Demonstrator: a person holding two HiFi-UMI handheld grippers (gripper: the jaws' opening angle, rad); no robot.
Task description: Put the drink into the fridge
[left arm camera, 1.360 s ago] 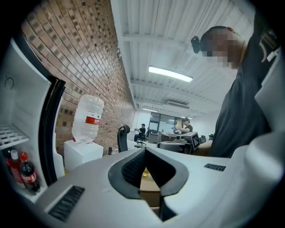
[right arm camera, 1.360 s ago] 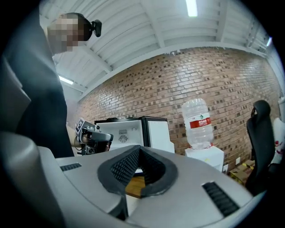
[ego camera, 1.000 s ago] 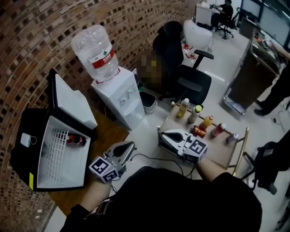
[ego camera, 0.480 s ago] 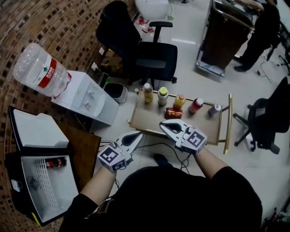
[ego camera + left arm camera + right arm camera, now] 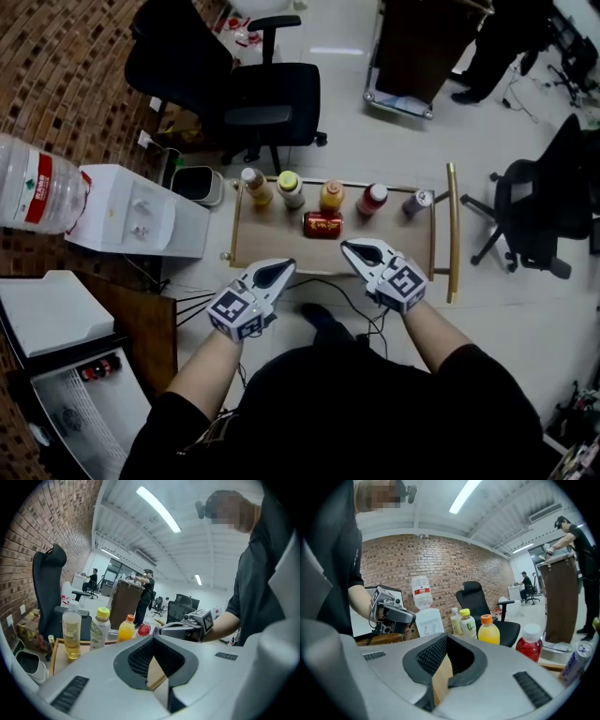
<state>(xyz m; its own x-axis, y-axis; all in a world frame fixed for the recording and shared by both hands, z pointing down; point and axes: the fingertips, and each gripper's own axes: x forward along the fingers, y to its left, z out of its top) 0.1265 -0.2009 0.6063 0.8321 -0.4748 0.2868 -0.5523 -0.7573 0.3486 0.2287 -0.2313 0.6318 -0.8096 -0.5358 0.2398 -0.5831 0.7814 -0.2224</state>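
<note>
- Head view: the left gripper [image 5: 279, 269] and the right gripper [image 5: 356, 249] sit side by side, both pointing toward 12 o'clock at the near edge of a wooden tray [image 5: 272, 251].
  - The tray holds 6 drinks. 5 stand in a row along its far side: a pale bottle [image 5: 251, 185], a green-capped bottle [image 5: 290, 187], an orange bottle [image 5: 331, 195], a red bottle [image 5: 372, 198] and a small can [image 5: 418, 201].
  - A red can [image 5: 322, 224] lies on its side just in front of them.
  - The fridge [image 5: 56, 422] is at 8 o'clock with its door open (well apart from the tray). 1 dark bottle [image 5: 97, 369] lies on its rack.
- Left gripper view: the left gripper [image 5: 152, 640] has its jaws closed together with nothing between them. The bottles stand at 9 to 10 o'clock and the right gripper is at 2 o'clock.
- Right gripper view: the right gripper [image 5: 446, 638] is also closed and empty. The bottles range from 12 to 3 o'clock and the left gripper is at 10 o'clock.
</note>
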